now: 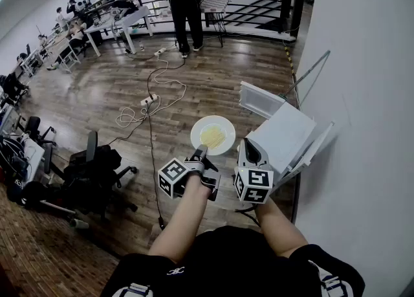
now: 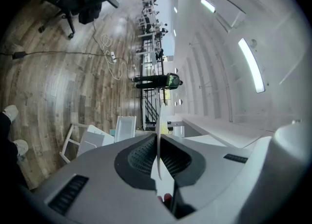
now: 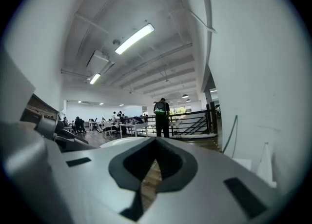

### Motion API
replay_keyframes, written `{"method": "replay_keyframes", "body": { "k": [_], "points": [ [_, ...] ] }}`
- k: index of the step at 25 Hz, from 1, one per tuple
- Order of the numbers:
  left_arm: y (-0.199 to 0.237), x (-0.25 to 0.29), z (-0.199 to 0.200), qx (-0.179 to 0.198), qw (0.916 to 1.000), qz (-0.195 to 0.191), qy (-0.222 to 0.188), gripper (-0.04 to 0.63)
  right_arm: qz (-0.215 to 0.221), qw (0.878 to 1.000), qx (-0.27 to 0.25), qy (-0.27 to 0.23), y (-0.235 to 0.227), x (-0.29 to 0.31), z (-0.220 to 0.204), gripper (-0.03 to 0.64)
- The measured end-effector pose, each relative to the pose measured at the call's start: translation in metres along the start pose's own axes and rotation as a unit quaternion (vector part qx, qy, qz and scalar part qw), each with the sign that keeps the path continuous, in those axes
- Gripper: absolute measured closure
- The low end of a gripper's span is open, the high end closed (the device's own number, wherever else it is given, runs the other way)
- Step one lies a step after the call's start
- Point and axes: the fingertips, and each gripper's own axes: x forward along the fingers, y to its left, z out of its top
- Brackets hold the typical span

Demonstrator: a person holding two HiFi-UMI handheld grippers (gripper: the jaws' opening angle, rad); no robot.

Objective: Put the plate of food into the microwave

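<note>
A white plate (image 1: pixel 222 126) with yellow food (image 1: pixel 213 136) is held level in front of me. My left gripper (image 1: pixel 199 154) is shut on its near rim. In the left gripper view the plate (image 2: pixel 160 115) runs edge-on between the pads of that gripper (image 2: pixel 158 142). To the plate's right stands the white microwave (image 1: pixel 281 137) with its door (image 1: pixel 261 100) swung open. My right gripper (image 1: pixel 251 150) hangs just in front of the microwave, beside the plate. Its jaws (image 3: pixel 156 142) meet at the tips with nothing between them. The plate's rim (image 3: pixel 122 142) shows at the left of the right gripper view.
A white wall (image 1: pixel 362 95) rises close on the right. On the wooden floor lie cables and a power strip (image 1: pixel 149 100). A black office chair (image 1: pixel 97 160) stands to the left. A person (image 1: pixel 183 4) stands at the far railing, near desks.
</note>
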Motion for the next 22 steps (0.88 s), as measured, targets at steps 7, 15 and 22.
{"method": "replay_keyframes", "body": {
  "k": [7, 15, 22],
  "points": [
    [0.01, 0.004, 0.004, -0.009, 0.9997, 0.022, -0.007, 0.583, 0.016, 1.0, -0.002, 0.01, 0.003, 0.008, -0.004, 0.609],
    [0.026, 0.0, 0.028, -0.013, 0.9993, 0.034, -0.006, 0.583, 0.024, 1.0, -0.001, 0.013, 0.03, 0.022, -0.016, 0.607],
    [0.032, 0.001, 0.059, -0.017, 0.9994, 0.03, -0.005, 0.583, 0.03, 0.999, -0.004, 0.02, 0.059, 0.044, -0.022, 0.608]
  ]
}}
